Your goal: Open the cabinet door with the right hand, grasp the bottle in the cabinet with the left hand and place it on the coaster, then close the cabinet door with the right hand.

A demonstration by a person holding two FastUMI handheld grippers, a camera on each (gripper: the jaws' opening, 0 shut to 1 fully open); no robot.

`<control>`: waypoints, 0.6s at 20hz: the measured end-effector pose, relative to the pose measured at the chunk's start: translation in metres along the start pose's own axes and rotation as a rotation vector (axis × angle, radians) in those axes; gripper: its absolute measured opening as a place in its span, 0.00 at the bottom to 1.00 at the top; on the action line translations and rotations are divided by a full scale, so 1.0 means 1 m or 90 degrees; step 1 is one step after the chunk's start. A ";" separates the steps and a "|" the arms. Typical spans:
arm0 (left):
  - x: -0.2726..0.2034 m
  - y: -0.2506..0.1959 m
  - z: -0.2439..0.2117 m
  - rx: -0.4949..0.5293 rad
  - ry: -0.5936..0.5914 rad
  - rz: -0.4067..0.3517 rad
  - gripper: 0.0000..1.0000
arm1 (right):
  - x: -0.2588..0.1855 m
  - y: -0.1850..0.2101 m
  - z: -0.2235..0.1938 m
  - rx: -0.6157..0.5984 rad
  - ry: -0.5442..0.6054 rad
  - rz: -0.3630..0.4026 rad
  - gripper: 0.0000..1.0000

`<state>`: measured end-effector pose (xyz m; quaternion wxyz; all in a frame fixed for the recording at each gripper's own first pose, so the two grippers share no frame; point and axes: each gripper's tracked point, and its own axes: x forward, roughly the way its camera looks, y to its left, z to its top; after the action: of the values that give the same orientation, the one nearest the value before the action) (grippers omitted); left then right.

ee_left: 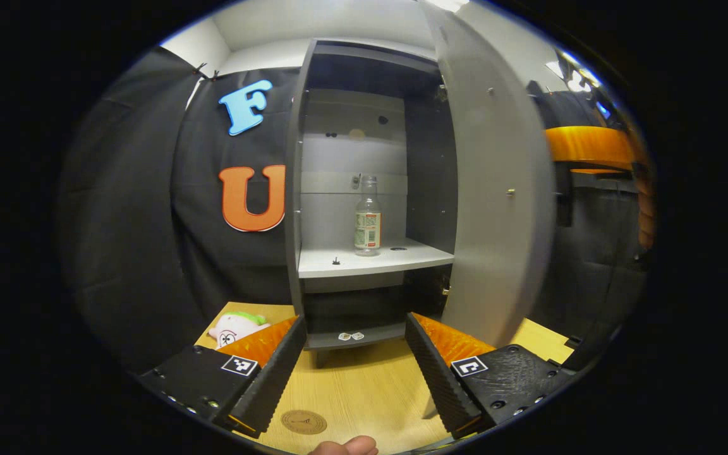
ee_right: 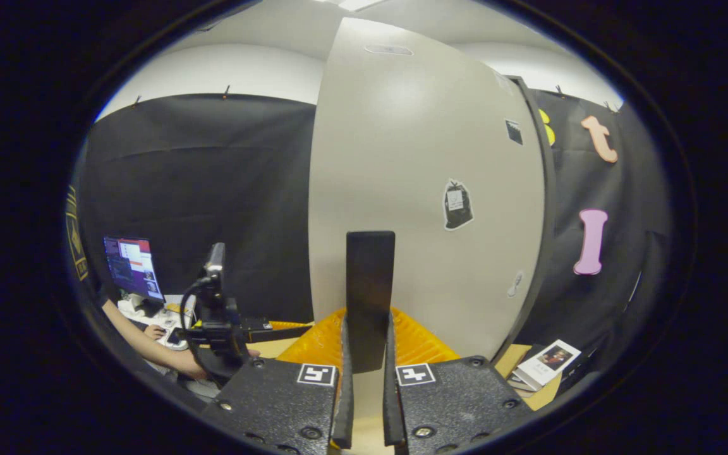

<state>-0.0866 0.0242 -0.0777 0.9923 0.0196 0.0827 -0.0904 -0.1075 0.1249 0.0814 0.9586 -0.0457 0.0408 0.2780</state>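
Note:
The grey cabinet (ee_left: 364,265) stands open, its door (ee_left: 497,189) swung out to the right. A clear bottle (ee_left: 368,215) with a label stands upright on the middle shelf. My left gripper (ee_left: 354,373) is open, low in front of the cabinet and well short of the bottle. A round brown coaster (ee_left: 303,421) lies on the wooden table (ee_left: 370,379) between its fingers. My right gripper (ee_right: 367,379) is shut on the black vertical door handle (ee_right: 370,291), facing the door's outer face (ee_right: 427,189). The left gripper (ee_right: 288,327), held by a hand, shows left of the door's edge.
A plush toy (ee_left: 237,327) lies on the table left of the cabinet's foot. A thumb (ee_left: 345,446) shows at the bottom edge. A lit monitor (ee_right: 131,265) stands far left. Booklets (ee_right: 547,363) lie on the table beyond the door's hinge side.

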 end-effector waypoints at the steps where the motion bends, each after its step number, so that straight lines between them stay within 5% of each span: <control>1: 0.010 -0.003 0.003 0.002 -0.005 -0.005 0.95 | -0.007 -0.004 -0.001 0.005 0.006 -0.015 0.20; 12: 0.127 -0.022 0.025 0.023 -0.015 0.001 0.95 | -0.070 -0.070 -0.021 0.019 0.044 -0.244 0.20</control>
<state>0.0365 -0.0209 -0.0750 0.9927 0.0364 0.0697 -0.0914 -0.1301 0.0272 0.0726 0.9926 -0.0477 0.0684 0.0880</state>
